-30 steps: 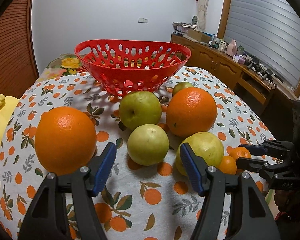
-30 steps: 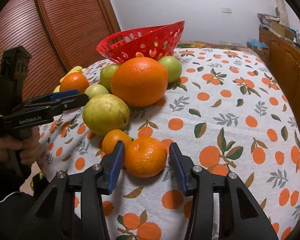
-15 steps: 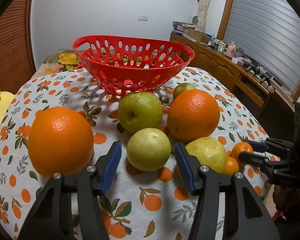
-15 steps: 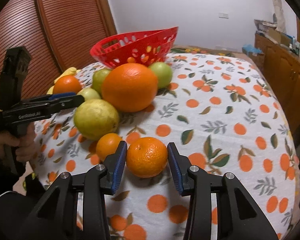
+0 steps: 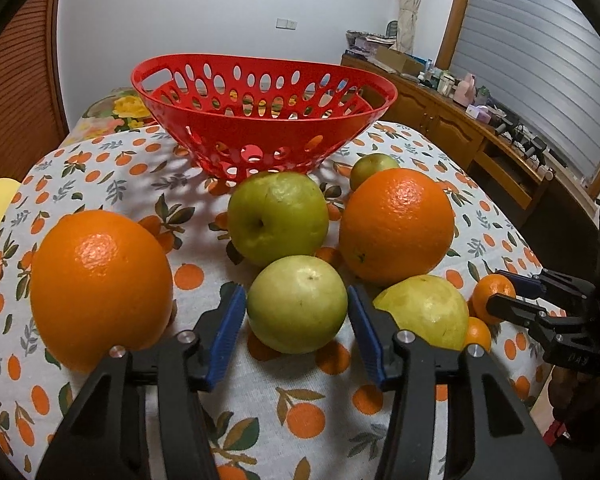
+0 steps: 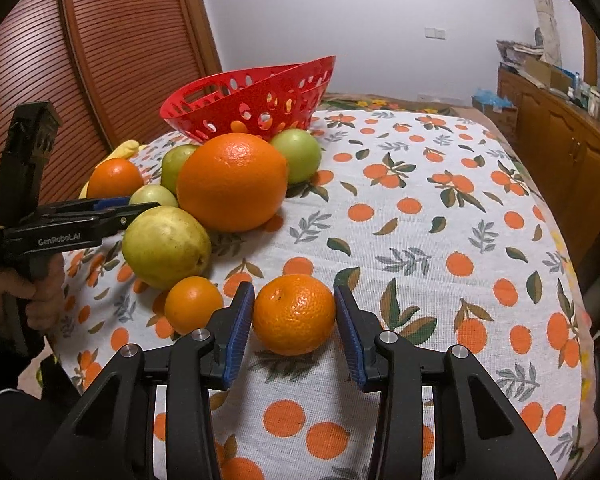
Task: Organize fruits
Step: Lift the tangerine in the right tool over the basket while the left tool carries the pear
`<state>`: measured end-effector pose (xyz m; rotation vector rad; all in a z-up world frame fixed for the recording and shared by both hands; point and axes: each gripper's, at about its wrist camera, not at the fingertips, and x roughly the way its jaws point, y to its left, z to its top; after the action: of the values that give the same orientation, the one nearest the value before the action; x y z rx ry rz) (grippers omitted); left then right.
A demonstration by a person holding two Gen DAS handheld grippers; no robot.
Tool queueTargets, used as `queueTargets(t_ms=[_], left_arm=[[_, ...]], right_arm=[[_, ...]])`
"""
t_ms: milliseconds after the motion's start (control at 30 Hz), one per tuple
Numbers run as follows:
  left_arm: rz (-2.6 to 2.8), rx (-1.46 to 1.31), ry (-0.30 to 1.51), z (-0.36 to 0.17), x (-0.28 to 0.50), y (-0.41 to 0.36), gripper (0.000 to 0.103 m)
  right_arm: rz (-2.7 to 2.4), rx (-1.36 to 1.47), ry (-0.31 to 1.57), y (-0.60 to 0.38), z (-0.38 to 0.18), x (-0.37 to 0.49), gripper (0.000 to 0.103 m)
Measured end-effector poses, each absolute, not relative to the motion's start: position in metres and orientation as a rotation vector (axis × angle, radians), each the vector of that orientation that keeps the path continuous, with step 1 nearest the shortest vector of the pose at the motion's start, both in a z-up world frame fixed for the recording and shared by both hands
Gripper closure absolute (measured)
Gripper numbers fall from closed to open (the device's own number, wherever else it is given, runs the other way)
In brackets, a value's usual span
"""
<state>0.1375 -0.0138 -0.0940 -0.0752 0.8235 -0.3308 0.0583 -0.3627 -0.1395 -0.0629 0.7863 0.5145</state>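
Note:
A red perforated basket (image 5: 260, 120) stands at the far side of the round table and holds no fruit that I can see. In front of it lie two large oranges (image 5: 100, 288) (image 5: 396, 224), a green apple (image 5: 278, 218) and a yellow-green fruit (image 5: 428, 312). My left gripper (image 5: 296, 292) is shut on a pale green fruit (image 5: 298, 312) that rests on the cloth, both blue pads against its sides. My right gripper (image 6: 294, 292) is shut on a tangerine (image 6: 294, 314), also on the cloth. A smaller tangerine (image 6: 192, 304) sits just left of it.
The orange-print tablecloth (image 6: 440, 220) has bare room on the right half. A small green fruit (image 5: 372, 164) lies near the basket foot. A wooden sideboard (image 5: 460, 136) with clutter runs along the right wall. A louvred wooden door (image 6: 100, 60) stands to the left.
The left jaws have narrowed from wide apart until they meet the pale green fruit, and the gripper has edged forward around it. The right jaws have tightened slightly on the tangerine.

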Motion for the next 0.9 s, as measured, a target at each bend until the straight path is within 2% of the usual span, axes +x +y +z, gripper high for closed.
queueTargets(t_ms=[367, 567, 900], left_arm=[[-0.34, -0.079, 0.82, -0.094, 0.139, -0.014, 0.052], [-0.338, -0.086, 0.804, -0.089, 0.134, -0.01, 0.052], [-0.352, -0.094, 0.715, -0.05, 0.126, -0.004, 0.052]], right_arm=[[0.525, -0.048, 0.808, -0.363, -0.144, 0.061, 0.059], [0.534, -0.069, 0.807, -0.36, -0.142, 0.06, 0.062], [0.54, -0.073, 0.728, -0.359, -0.11, 0.071, 0.062]])
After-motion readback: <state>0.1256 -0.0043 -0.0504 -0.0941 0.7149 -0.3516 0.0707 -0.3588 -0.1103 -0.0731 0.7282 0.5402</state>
